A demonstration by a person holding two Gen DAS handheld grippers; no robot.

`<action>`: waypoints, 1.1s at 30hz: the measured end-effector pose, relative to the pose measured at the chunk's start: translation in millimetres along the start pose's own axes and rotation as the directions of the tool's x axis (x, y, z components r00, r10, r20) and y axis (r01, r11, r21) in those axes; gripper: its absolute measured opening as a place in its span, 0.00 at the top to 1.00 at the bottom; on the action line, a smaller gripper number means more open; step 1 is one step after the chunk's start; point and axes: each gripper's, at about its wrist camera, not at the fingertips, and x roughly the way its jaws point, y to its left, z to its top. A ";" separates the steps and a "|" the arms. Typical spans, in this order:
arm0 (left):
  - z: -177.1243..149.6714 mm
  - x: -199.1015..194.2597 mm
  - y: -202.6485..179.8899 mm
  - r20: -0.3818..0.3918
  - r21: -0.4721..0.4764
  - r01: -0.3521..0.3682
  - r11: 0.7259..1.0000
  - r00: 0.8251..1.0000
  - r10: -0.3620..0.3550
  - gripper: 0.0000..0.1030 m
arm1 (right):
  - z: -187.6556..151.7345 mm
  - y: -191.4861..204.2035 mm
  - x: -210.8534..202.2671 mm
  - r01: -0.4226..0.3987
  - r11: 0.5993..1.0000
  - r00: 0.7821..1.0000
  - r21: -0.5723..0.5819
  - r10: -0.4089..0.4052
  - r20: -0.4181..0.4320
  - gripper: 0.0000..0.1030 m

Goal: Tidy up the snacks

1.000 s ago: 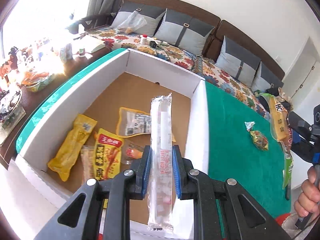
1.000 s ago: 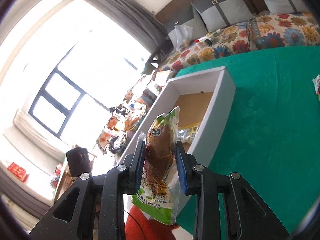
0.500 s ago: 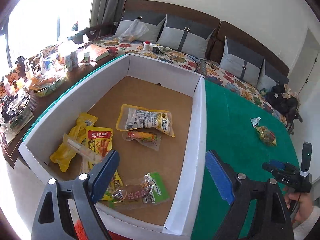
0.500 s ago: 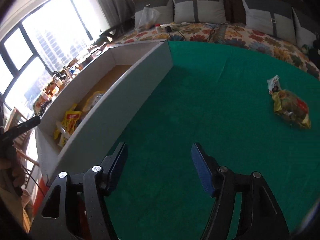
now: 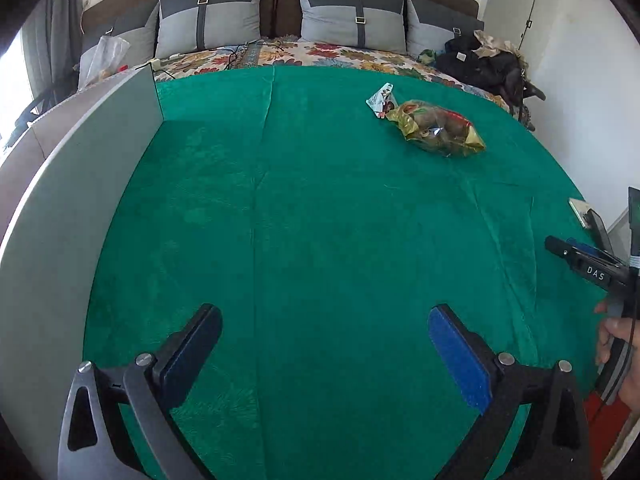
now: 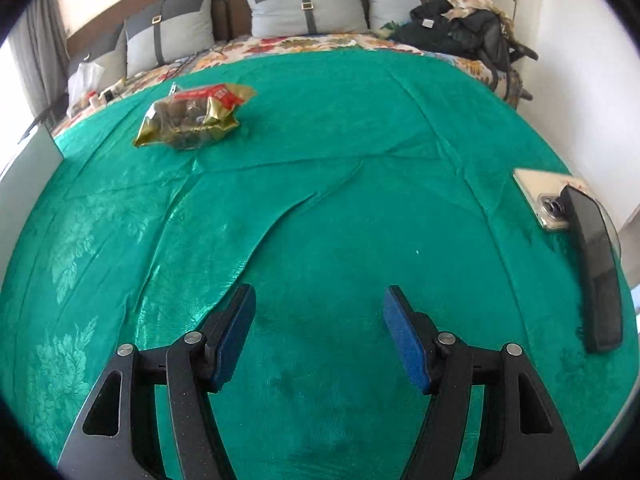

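Note:
A gold and red snack bag point(image 5: 438, 129) lies on the green tablecloth point(image 5: 320, 208) at the far right, with a small white wrapper point(image 5: 381, 99) touching its far end. The bag also shows in the right wrist view point(image 6: 192, 117), far left. The white box's outer wall point(image 5: 52, 240) stands along the left edge. My left gripper point(image 5: 324, 340) is open and empty above the cloth, well short of the bag. My right gripper point(image 6: 318, 320) is open and empty over bare cloth. The right gripper's body point(image 5: 588, 270) shows at the right edge.
Two phones point(image 6: 576, 236) lie at the table's right edge. A sofa with grey cushions point(image 5: 352, 20) and a floral cover runs behind the table. A dark pile of clothes and bags point(image 6: 456, 28) sits at its right end. The cloth has folds point(image 6: 304, 200).
Both grippers let go of their snack packs into the box and opened. Both then swung right, away from the box, and now face the open green cloth.

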 end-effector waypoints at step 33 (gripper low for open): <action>12.9 60.6 -1.1 0.022 0.013 -0.099 0.995 0.995 0.099 0.00 | -13.7 1.4 9.8 0.025 0.999 1.000 -0.030 -0.025 -0.003 0.14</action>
